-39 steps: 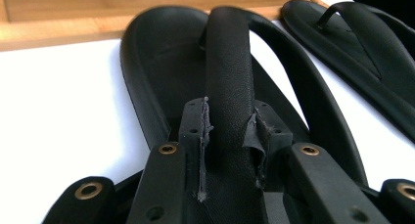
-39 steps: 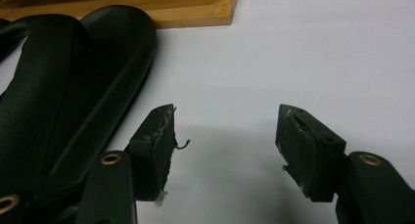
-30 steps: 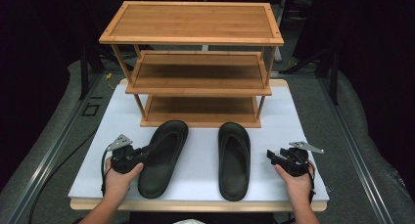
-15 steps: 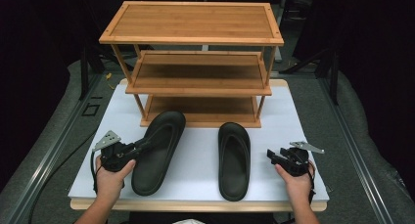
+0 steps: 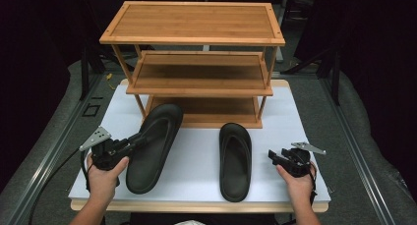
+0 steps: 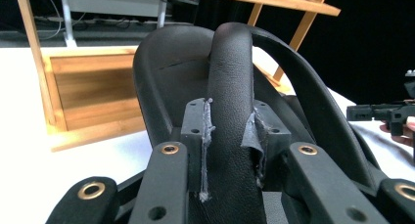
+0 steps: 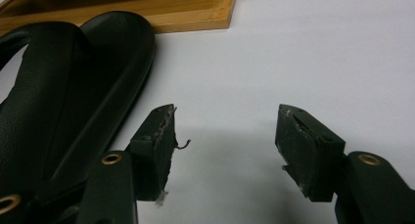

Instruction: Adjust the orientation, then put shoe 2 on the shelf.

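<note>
Two black flip-flop sandals are on the white table in front of a wooden shoe rack (image 5: 196, 63). My left gripper (image 5: 134, 142) is shut on the strap of the left sandal (image 5: 153, 144), which hangs lifted and tilted, toe toward the rack's bottom shelf. In the left gripper view the pads clamp the left sandal's strap (image 6: 230, 116) from both sides. The right sandal (image 5: 235, 158) lies flat on the table. My right gripper (image 5: 273, 156) sits just right of it, open, with nothing between its jaws (image 7: 225, 145). The right sandal (image 7: 63, 101) lies left of them.
The rack has three shelves and takes up the far half of the white table (image 5: 196, 156). The bottom shelf (image 5: 206, 112) sits just past the sandals' toes. Grey carpet and a metal rail border the table at the left.
My left gripper has risen and drifted left with the left sandal, whose heel has left the table. The right gripper and right sandal have stayed put.
</note>
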A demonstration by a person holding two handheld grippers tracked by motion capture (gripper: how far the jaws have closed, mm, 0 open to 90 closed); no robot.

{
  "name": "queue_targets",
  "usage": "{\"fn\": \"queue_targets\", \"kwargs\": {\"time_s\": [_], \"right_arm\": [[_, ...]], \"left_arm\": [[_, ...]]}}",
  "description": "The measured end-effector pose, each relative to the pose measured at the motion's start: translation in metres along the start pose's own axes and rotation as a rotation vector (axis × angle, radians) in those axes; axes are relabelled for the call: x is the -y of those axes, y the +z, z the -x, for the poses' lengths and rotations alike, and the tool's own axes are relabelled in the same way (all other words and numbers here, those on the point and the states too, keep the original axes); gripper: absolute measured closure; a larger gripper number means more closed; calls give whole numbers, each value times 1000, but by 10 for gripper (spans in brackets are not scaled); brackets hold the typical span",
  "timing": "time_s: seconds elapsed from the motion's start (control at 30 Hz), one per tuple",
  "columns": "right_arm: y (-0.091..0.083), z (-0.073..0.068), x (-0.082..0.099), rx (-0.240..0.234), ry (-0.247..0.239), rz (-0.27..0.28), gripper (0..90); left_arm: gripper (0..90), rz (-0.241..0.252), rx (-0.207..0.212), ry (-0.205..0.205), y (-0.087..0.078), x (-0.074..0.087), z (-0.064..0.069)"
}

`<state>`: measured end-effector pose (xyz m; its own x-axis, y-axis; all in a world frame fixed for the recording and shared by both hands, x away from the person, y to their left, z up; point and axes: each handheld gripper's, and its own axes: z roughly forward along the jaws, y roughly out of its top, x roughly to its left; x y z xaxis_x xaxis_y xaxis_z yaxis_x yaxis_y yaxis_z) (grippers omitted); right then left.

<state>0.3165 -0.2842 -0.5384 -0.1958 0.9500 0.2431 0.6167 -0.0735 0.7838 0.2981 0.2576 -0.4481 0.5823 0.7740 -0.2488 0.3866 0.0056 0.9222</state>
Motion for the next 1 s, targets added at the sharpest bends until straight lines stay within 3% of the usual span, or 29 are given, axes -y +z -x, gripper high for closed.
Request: {"fn": "queue_targets", "kwargs": {"time_s": [0.47, 0.7, 0.83, 1.0], "right_arm": [[-1, -1, 0, -3, 5, -1, 401], [-1, -1, 0, -3, 6, -1, 401], [0, -1, 0, 1, 5, 0, 402], [-1, -1, 0, -3, 4, 1, 402]], "left_arm": [[712, 41, 18, -20, -14, -30, 2], [714, 63, 22, 2, -20, -49, 5], [714, 75, 20, 5, -18, -63, 6], [715, 86, 27, -27, -7, -82, -1]]}}
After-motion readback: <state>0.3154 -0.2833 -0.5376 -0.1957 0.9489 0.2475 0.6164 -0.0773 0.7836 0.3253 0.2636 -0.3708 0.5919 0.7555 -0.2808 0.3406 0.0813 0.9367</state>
